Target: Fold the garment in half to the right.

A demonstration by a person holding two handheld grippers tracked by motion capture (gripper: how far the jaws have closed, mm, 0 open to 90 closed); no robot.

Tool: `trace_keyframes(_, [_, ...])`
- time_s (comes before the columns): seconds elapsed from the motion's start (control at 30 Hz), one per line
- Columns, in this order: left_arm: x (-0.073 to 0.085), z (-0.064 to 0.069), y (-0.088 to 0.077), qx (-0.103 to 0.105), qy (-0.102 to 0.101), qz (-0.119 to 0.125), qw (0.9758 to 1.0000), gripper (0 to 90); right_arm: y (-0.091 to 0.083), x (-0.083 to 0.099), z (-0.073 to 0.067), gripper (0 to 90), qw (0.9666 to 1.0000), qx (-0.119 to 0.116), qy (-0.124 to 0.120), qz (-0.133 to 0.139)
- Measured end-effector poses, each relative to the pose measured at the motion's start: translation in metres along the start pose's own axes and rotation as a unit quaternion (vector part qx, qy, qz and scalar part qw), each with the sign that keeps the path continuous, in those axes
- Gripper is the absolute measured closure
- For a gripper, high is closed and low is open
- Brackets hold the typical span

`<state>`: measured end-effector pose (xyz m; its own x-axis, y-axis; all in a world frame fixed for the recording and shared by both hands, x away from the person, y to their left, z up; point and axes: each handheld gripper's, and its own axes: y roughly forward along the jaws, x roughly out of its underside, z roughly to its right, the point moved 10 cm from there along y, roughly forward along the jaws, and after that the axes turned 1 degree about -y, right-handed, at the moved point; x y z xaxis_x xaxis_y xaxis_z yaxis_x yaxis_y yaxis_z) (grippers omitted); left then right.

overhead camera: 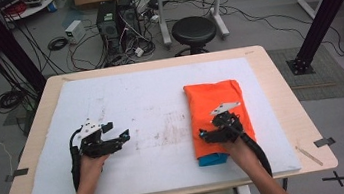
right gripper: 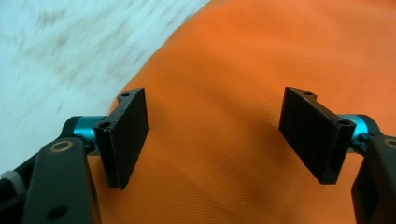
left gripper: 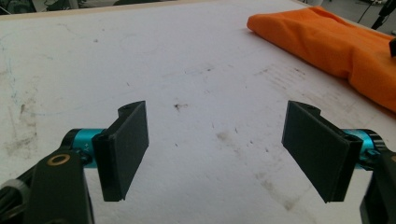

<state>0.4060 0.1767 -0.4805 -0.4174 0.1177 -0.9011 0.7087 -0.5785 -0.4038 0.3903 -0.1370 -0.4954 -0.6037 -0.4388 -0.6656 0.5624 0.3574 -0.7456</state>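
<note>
A folded orange cloth (overhead camera: 216, 101) lies on the right half of the white board (overhead camera: 151, 105), with a bit of blue fabric (overhead camera: 212, 159) sticking out from under its near end. My right gripper (overhead camera: 208, 128) hovers over the near part of the cloth. Its jaws are open, and the right gripper view shows nothing between them (right gripper: 215, 140) and the orange cloth (right gripper: 261, 56) beneath, blurred. My left gripper (overhead camera: 117, 130) is open over bare board at the left. In the left gripper view (left gripper: 217, 154) the jaws are wide apart and the orange cloth (left gripper: 336, 46) lies far off at the upper right.
The board rests on a wooden table (overhead camera: 288, 112) and carries faint grey smudges (overhead camera: 169, 127) at its middle. Beyond the far edge stand a black stool (overhead camera: 194, 31), computer towers (overhead camera: 117, 21) and floor cables. Black frame posts (overhead camera: 324, 6) rise at both sides.
</note>
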Motion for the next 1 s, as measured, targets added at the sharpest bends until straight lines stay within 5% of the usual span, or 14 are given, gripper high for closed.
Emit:
trace_keyframes(0.2, [0.004, 0.009, -0.004, 0.005, 0.003, -0.002, 1.0, 22.9, 0.015, 0.015, -0.025, 24.3, 0.9988, -0.005, -0.033, -0.036])
trace_keyframes(0.27, [0.005, 0.012, -0.004, 0.006, 0.004, -0.003, 1.0, 22.9, 0.013, 0.016, -0.029, 24.2, 0.9984, -0.001, -0.046, -0.033])
trace_keyframes(0.37, [0.005, 0.015, -0.005, 0.009, 0.007, -0.003, 0.9999, 22.9, 0.0, 0.013, -0.03, 25.2, 0.9993, -0.023, -0.028, -0.005])
trace_keyframes(0.47, [0.005, 0.018, -0.005, 0.011, 0.008, -0.002, 0.9999, 22.9, -0.017, 0.01, -0.018, 25.1, 0.9994, -0.016, -0.005, 0.032])
trace_keyframes(0.6, [0.004, 0.019, -0.005, 0.014, 0.01, 0.001, 0.9998, 22.9, -0.036, 0.015, 0.019, 25.7, 0.9972, 0.018, 0.047, 0.056])
trace_keyframes(0.8, [0.001, 0.017, -0.003, 0.011, 0.009, 0.004, 0.9999, 22.9, -0.042, 0.054, 0.061, 42.4, 0.9959, 0.066, 0.06, 0.019])
trace_keyframes(0.9, [0.001, 0.017, -0.002, 0.012, 0.008, 0.004, 0.9999, 22.9, -0.038, 0.069, 0.072, 57.2, 0.9956, 0.078, 0.053, 0.002])
trace_keyframes(1.0, [0.0, 0.017, -0.002, 0.011, 0.008, 0.006, 0.9999, 23.0, -0.039, 0.073, 0.074, 61.7, 0.9957, 0.079, 0.047, -0.001])
